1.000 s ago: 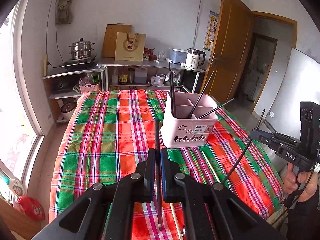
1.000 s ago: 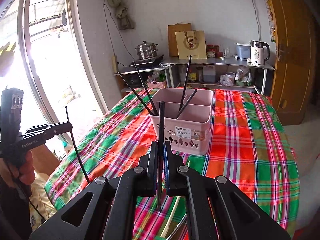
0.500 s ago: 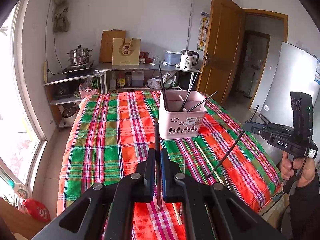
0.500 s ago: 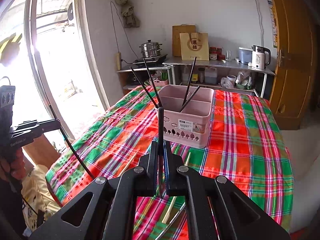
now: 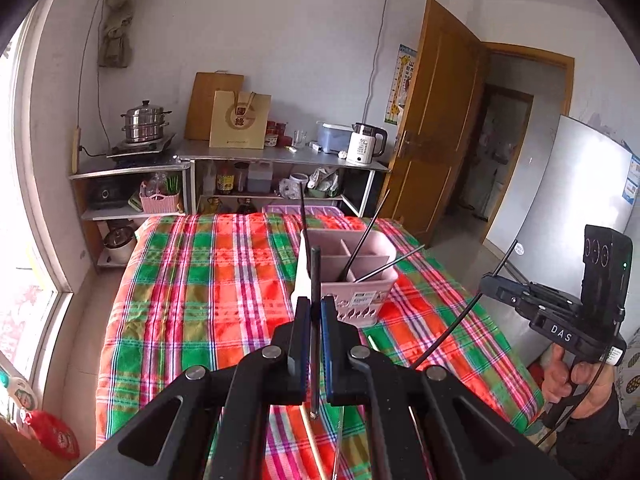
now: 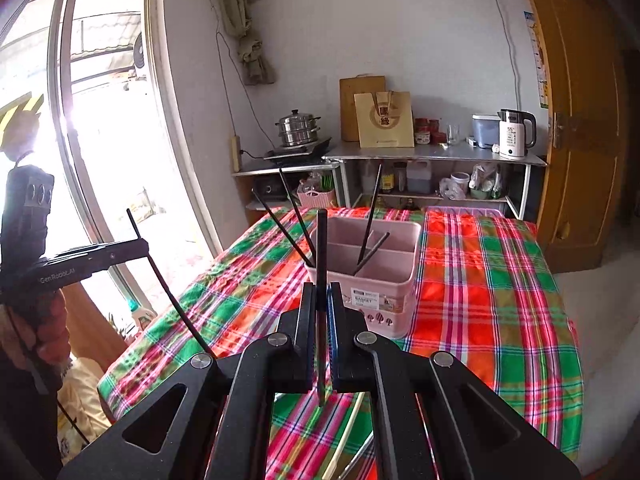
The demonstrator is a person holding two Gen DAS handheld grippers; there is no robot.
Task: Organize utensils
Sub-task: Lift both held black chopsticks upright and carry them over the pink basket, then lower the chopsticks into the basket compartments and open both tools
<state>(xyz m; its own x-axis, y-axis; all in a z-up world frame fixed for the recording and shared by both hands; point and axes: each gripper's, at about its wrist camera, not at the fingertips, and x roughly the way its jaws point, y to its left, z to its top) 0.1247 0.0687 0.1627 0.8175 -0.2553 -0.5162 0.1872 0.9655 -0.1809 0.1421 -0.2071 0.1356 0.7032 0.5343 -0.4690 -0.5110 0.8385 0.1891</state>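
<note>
left claw (image 5: 315, 312): closed on one black chopstick (image 5: 315, 280), held upright, tip rising above the fingers (image 5: 301, 344).
right claw (image 6: 321, 300): closed on a second black chopstick (image 6: 321, 248), likewise upright.
both claws held above the near edge of the table (image 5: 200, 280), apart from each other, each visible in the other's view: right claw (image 5: 490, 282) off the table's right edge, left claw (image 6: 140, 245) off its left edge.
pink utensil basket (image 5: 352, 276): on the plaid tablecloth (image 6: 480, 288), toward the middle of the table, divided into compartments, several black chopsticks leaning inside.
loose pale chopstick (image 5: 314, 440): flat on the cloth at the near edge.
</note>
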